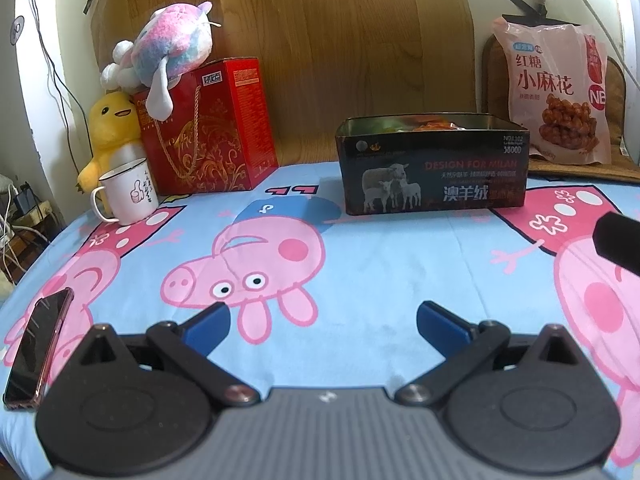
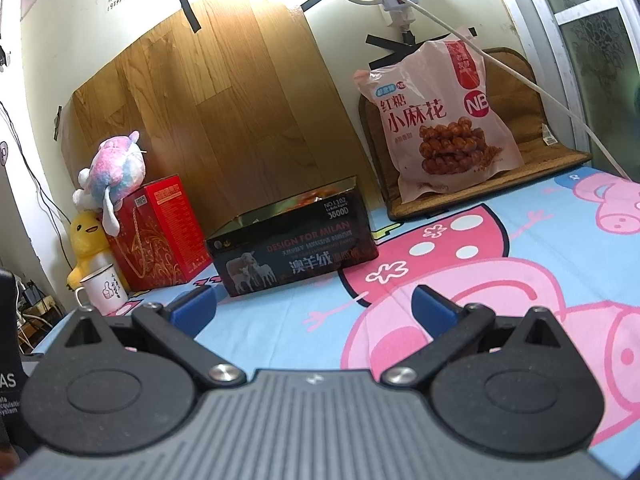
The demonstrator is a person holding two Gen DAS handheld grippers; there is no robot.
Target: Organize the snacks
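Both grippers, left [image 1: 323, 320] and right [image 2: 314, 308], gape wide, holding nothing; the tin [image 1: 434, 168] sits at twelve o'clock, snack bag [image 1: 556, 92] at one.

A cartoon-pig sheet [image 1: 380, 264] in blue and pink covers the bed. At the far left stands a red gift box [image 1: 208, 128] with a gold rope handle. A pink-and-blue plush toy [image 1: 168, 52] lies on top of the box. A yellow plush duck [image 1: 106, 128] sits just left of the box, and a white enamel mug [image 1: 128, 192] with a thumbs-up drawing stands in front of the duck. A dark phone [image 1: 38, 350] lies flat near the left edge. A wood-grain board [image 2: 208, 104] is taped to the far wall. At the far right, a brown mat [image 2: 516, 120] leans against the wall.
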